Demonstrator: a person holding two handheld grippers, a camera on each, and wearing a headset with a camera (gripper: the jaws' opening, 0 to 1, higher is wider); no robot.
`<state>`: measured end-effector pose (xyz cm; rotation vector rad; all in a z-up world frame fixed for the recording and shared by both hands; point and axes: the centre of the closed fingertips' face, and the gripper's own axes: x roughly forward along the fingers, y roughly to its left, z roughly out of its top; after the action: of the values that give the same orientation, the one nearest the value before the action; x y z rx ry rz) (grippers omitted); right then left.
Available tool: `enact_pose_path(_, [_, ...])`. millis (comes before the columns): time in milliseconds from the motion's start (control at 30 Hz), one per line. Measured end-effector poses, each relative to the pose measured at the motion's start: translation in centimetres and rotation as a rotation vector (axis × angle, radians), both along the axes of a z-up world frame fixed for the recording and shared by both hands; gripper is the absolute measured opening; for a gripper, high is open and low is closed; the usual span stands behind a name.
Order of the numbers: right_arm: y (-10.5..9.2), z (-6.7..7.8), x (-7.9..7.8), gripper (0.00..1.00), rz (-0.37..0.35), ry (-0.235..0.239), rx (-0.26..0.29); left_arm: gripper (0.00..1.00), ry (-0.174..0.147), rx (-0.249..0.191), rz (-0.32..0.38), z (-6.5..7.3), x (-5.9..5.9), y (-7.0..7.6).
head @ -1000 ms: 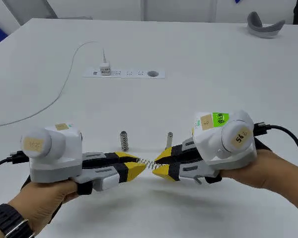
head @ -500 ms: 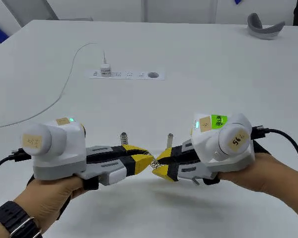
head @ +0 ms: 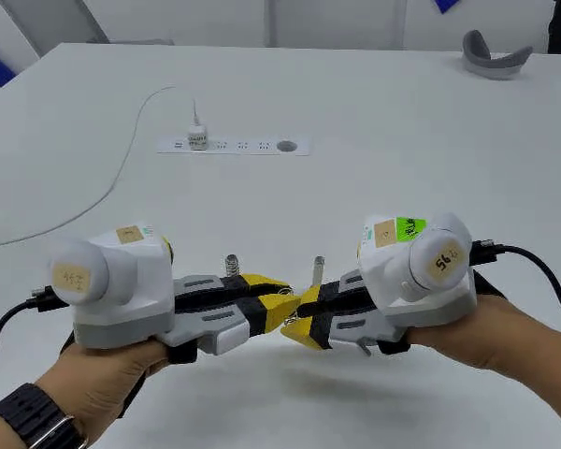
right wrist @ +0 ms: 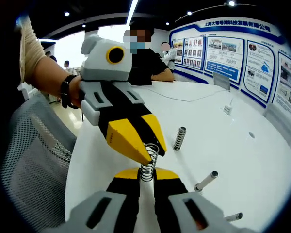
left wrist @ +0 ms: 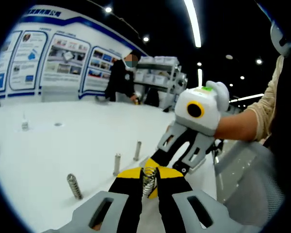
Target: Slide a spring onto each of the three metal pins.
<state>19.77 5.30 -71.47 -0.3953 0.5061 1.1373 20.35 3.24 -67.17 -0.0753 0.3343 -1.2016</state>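
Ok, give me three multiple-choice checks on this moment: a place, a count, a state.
1. Where is the loose spring? A) between the tips of the left gripper and right gripper; B) flat on the table; C) by the power strip.
2. How many pins are bare? A) none; B) two; C) three.
3. The right gripper's jaws are: A) wide open; B) shut on the spring; C) shut on a pin.
1 A: both gripper views show it pinched where the noses meet. 2 B: the sprung pin carries a coil, the two bare pins do not. 3 B: its yellow tips close on the coil.
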Motion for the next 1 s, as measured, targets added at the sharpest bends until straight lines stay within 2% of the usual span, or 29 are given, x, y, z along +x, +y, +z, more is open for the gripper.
enact_pose_path(167, [-0.1, -0.1, 0.0, 0.12, -0.003, 0.002, -0.001, 0.1, -0.011, 0.025, -0.016, -0.1, -0.1, -0.1])
enact_pose_path(467, [-0.4, 0.3, 0.3, 0.15, -0.016, -0.01, 0.005, 0.1, -0.027, 0.038, -0.027, 0.6, 0.3, -0.5])
enact_pose_path(1000, [-4.7, 0.4, 0.8, 0.3, -0.111, -0.02, -0.022, 0.1, -0.022, 0.051, -0.004, 0.6, 2.4, -0.3])
